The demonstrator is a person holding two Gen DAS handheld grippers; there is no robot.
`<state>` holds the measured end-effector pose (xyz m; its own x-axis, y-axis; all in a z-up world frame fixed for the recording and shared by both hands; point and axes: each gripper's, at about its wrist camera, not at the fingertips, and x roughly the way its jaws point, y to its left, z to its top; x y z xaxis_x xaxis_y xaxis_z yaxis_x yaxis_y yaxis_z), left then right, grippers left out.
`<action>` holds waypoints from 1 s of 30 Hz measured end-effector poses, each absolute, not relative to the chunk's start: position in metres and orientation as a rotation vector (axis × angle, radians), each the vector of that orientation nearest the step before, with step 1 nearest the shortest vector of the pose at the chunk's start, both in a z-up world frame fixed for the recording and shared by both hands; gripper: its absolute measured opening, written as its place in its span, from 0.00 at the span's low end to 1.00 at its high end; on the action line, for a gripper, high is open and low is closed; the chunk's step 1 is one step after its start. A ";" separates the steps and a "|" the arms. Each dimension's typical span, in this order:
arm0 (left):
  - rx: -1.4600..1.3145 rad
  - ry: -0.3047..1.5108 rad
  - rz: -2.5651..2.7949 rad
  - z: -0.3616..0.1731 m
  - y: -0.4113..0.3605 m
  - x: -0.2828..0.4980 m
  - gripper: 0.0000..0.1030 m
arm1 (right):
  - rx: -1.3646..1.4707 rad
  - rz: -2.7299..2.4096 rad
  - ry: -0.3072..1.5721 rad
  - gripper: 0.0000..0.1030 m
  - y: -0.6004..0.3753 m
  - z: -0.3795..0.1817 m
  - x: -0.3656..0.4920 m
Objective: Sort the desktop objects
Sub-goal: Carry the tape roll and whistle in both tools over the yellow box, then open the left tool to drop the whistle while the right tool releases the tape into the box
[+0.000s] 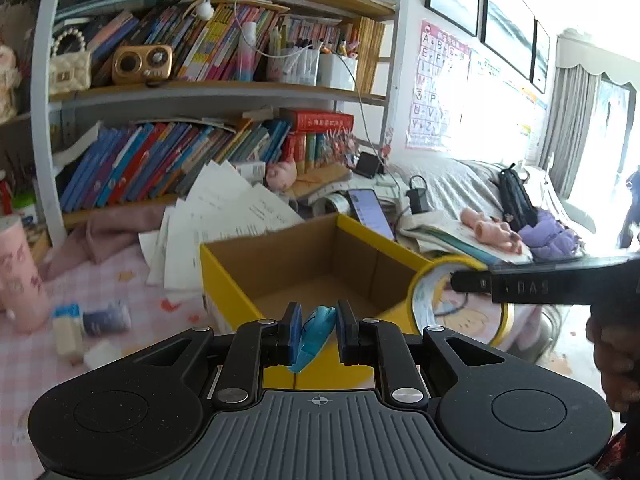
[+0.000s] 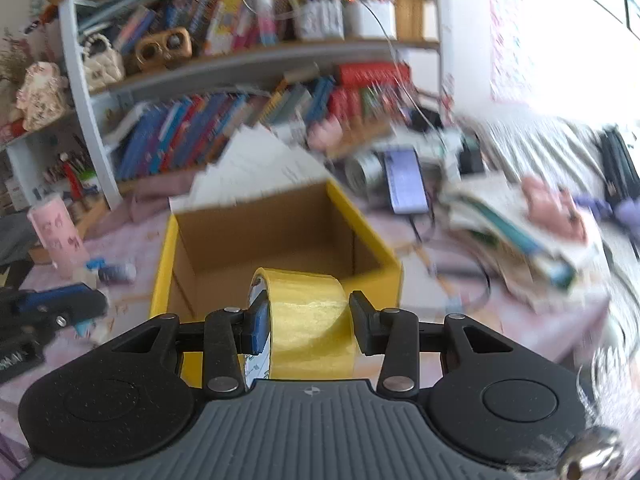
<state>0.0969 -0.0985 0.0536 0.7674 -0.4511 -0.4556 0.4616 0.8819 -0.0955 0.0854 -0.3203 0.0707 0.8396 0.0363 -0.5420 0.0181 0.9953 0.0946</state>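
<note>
A yellow cardboard box (image 1: 224,280), open and empty inside, stands on the pink desk; it also shows in the right wrist view (image 2: 164,264). My left gripper (image 1: 318,330) is shut on a small blue plastic item (image 1: 316,336) at the box's near rim. My right gripper (image 2: 308,320) is shut on a roll of yellow tape (image 2: 312,320), held above the box's near edge. In the left wrist view the tape roll (image 1: 424,280) and the right gripper's finger (image 1: 472,280) show at the box's right side.
Loose papers (image 1: 224,216) lean behind the box. A pink cup (image 1: 16,276) and small bottles (image 1: 92,320) lie at left. A phone (image 1: 370,212), charger, books and toys (image 1: 492,232) lie at right. Bookshelves (image 1: 200,92) rise behind the desk.
</note>
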 end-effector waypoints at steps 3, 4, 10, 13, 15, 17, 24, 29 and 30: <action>0.024 0.483 -0.485 0.054 -0.112 0.116 0.16 | 0.070 0.047 0.544 0.37 -0.328 0.075 0.112; 0.029 0.485 -0.481 0.053 -0.117 0.123 0.16 | 0.064 0.059 0.544 0.37 -0.330 0.075 0.120; 0.076 0.521 -0.426 0.043 -0.146 0.154 0.16 | -0.042 0.160 0.541 0.36 -0.338 0.067 0.170; 0.090 0.553 -0.386 0.035 -0.156 0.167 0.16 | -0.104 0.218 0.558 0.32 -0.336 0.057 0.191; 0.101 0.583 -0.352 0.026 -0.161 0.176 0.16 | -0.131 0.253 0.596 0.28 -0.336 0.046 0.205; 0.101 0.628 -0.322 0.017 -0.165 0.184 0.16 | -0.129 0.290 0.660 0.26 -0.338 0.035 0.220; 0.146 0.707 -0.276 0.003 -0.180 0.196 0.16 | -0.085 0.365 0.815 0.26 -0.346 0.005 0.252; 0.185 0.768 -0.258 -0.008 -0.189 0.201 0.16 | -0.084 0.409 0.884 0.26 -0.345 -0.010 0.260; 0.193 0.779 -0.256 -0.010 -0.190 0.203 0.16 | -0.082 0.411 0.897 0.26 -0.345 -0.013 0.261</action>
